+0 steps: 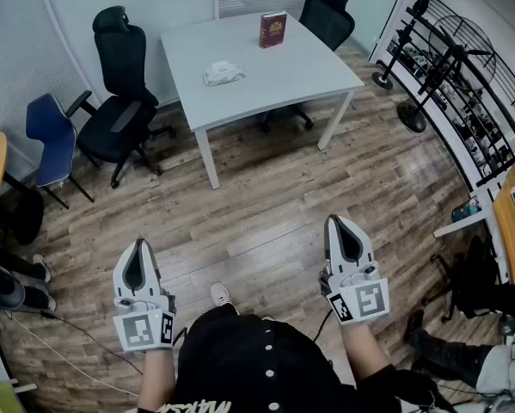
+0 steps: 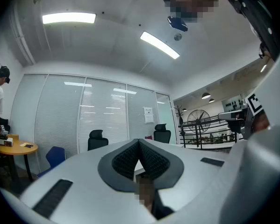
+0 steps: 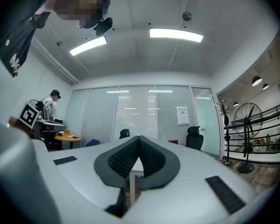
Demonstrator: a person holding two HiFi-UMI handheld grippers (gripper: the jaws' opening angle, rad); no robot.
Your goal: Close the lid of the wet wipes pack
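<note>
With the left tongs (image 1: 138, 249) and the right tongs (image 1: 340, 226) both hovering pressed together and empty, well short of the white counter (image 1: 300, 67), the wet wipes pack (image 1: 223, 73) is lying on that counter (lid too small to read), so an off-centre push is risking skidding the light pack.

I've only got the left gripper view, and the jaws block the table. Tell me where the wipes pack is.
Observer: The wet wipes pack lies on the white table, left of its middle. Nothing touches it.
Operator: Name anything else on that table.
Observer: A dark red book stands upright near the far edge, apart from the pack.
Operator: Report the right gripper.
Observer: The right gripper is low by the person's body, well short of the table, with its jaws together and empty.
</note>
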